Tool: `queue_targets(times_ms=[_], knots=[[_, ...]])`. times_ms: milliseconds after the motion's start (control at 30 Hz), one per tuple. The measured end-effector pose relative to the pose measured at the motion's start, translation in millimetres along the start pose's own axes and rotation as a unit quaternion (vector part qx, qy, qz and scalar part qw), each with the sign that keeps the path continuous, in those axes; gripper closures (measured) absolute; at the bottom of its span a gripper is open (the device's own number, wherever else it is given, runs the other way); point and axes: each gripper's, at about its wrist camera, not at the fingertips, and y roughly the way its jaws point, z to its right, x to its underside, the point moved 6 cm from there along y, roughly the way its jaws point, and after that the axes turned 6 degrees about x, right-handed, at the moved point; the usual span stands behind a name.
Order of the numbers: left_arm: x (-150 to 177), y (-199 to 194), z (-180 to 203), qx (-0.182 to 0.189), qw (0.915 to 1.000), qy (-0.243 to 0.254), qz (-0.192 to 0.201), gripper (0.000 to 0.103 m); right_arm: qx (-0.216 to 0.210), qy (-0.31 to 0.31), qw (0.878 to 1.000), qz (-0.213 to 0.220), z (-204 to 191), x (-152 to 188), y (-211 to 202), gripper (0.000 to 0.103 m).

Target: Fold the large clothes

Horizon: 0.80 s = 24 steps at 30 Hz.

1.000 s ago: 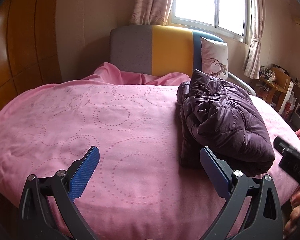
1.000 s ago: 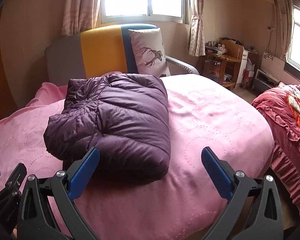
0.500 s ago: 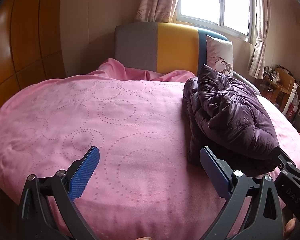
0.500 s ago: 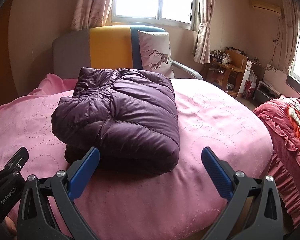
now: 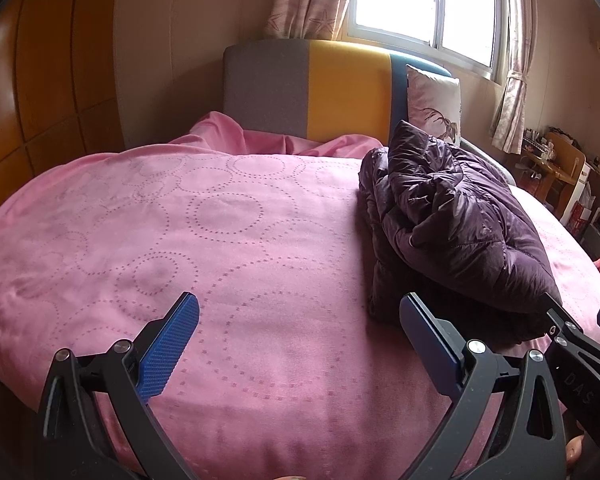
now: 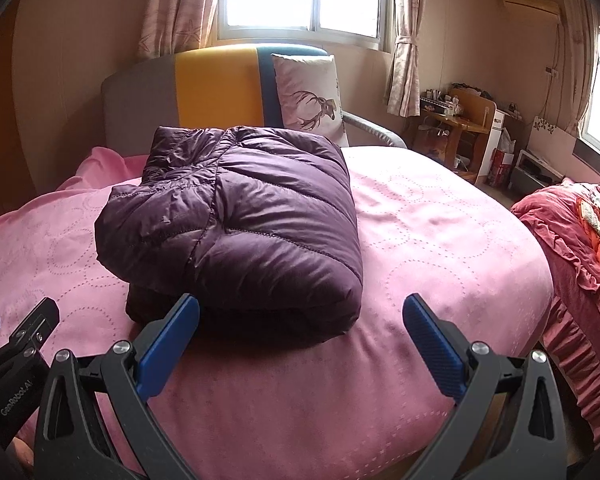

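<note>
A dark purple puffer jacket (image 6: 244, 224) lies folded into a thick bundle on the pink bedspread (image 6: 440, 248). In the left wrist view the jacket (image 5: 456, 220) sits at the right of the bedspread (image 5: 204, 232). My left gripper (image 5: 300, 340) is open and empty, held above the near edge of the bed, left of the jacket. My right gripper (image 6: 300, 340) is open and empty, just in front of the jacket's near edge, not touching it. Each gripper shows at the edge of the other's view.
A grey, yellow and blue headboard (image 6: 216, 88) and a deer-print pillow (image 6: 308, 96) stand behind the jacket. A wooden wardrobe (image 5: 40, 92) is at left. A red ruffled bedding pile (image 6: 580, 248) and a cluttered wooden desk (image 6: 460, 120) are at right.
Both grippers have drawn back and risen slightly from the bed; the jacket lies still. Both stay open.
</note>
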Motion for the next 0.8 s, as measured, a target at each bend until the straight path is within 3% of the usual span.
queue_targets(times_ms=[800], knots=[[3.1,-0.1,5.3,0.016,0.9998,0.008,-0.003,0.004,-0.004,0.008,1.000,-0.008,1.1,6.1,4.8,0.002]])
